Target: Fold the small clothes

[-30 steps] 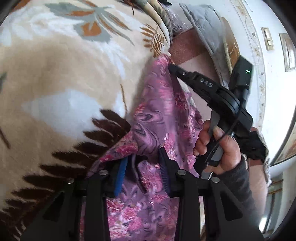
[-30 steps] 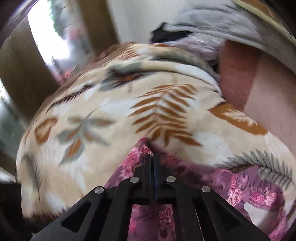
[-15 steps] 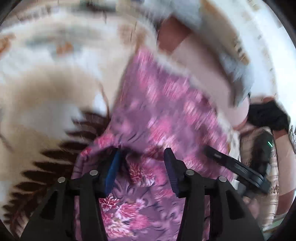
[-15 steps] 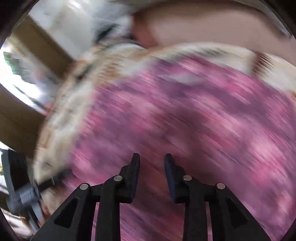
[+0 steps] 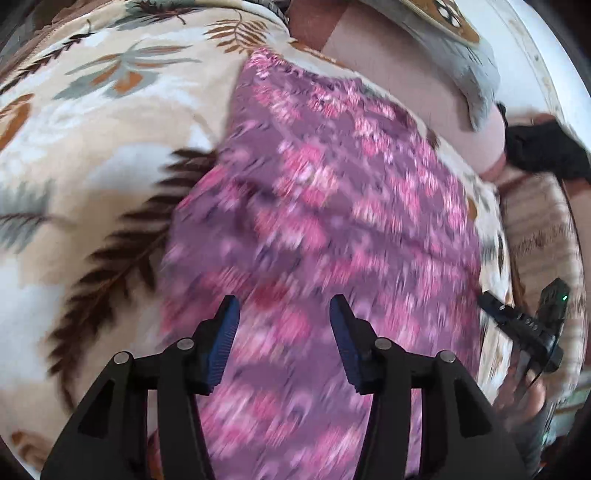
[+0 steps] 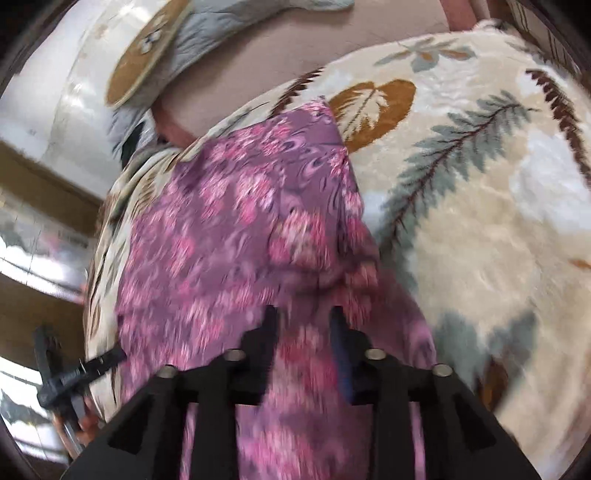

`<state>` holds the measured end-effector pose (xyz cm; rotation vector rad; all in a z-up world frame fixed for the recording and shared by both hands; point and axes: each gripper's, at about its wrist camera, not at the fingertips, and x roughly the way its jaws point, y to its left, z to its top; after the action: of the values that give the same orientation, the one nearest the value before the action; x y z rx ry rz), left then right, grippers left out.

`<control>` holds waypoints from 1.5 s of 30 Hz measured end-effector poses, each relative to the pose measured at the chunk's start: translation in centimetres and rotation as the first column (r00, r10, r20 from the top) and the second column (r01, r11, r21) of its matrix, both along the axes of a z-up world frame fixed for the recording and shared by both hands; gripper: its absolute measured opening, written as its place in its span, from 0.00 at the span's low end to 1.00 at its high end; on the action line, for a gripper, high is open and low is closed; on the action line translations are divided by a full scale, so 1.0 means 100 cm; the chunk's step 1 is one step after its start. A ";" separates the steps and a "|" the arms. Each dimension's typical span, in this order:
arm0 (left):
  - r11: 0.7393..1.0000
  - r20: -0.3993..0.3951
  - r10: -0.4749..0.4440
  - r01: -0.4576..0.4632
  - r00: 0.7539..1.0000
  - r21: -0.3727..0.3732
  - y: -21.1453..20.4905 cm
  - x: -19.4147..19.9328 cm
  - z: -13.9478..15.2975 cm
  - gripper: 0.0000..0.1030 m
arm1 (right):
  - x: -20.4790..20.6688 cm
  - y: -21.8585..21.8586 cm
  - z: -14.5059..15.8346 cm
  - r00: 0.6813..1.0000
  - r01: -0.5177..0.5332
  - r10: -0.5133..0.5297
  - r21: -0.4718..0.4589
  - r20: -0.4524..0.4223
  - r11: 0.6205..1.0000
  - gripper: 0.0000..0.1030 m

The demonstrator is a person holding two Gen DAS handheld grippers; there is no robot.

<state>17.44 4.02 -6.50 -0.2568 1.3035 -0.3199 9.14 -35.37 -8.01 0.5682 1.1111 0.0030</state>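
A purple garment with pink flowers lies spread flat on a cream blanket with a leaf pattern. My left gripper is open and empty, hovering above the garment's near part. The garment also shows in the right wrist view, with a fold along its right side. My right gripper is open above its near end, and cloth shows between the spread fingers without being pinched. The right gripper also shows in the left wrist view, off the garment's right edge.
A grey cushion with a brown patch and a pink mattress edge lie beyond the blanket. A black item sits at the far right. White wall and wooden furniture stand beside the bed.
Both grippers have let go of the garment and opened. They have pulled back and up from it, and the garment now lies spread flat on the blanket.
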 end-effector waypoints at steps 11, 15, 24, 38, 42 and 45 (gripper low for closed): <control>0.998 -0.200 -0.057 0.053 0.978 -0.027 0.079 -0.118 -0.008 0.59 | -0.163 -0.033 -0.002 0.991 -0.016 0.008 -0.062 -0.133 0.998 0.48; 0.995 -0.268 -0.094 0.084 0.959 -0.048 0.080 -0.158 -0.028 0.60 | -0.203 -0.046 -0.014 0.990 0.031 -0.026 0.036 -0.137 0.999 0.51; 0.995 -0.356 -0.083 0.057 0.931 -0.084 0.073 -0.181 -0.062 0.60 | -0.220 -0.010 -0.034 0.983 -0.123 0.144 0.177 -0.114 0.977 0.54; 0.948 -0.234 -0.132 0.054 0.963 -0.313 0.068 -0.179 -0.012 0.07 | -0.229 0.021 0.022 0.960 -0.271 0.261 0.096 0.106 0.958 0.10; 0.913 -0.174 -0.094 0.015 0.980 -0.407 0.070 -0.159 0.013 0.07 | -0.222 0.017 0.044 0.961 -0.222 0.190 0.152 0.201 0.963 0.10; 0.905 -0.134 -0.069 0.006 0.989 -0.426 0.072 -0.138 0.024 0.07 | -0.211 0.015 0.056 0.958 -0.194 0.146 0.184 0.248 0.964 0.10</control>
<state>3.60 11.26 -4.09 -0.6358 1.3747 -0.6306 -11.94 -33.86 -2.40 0.6375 0.9329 0.3318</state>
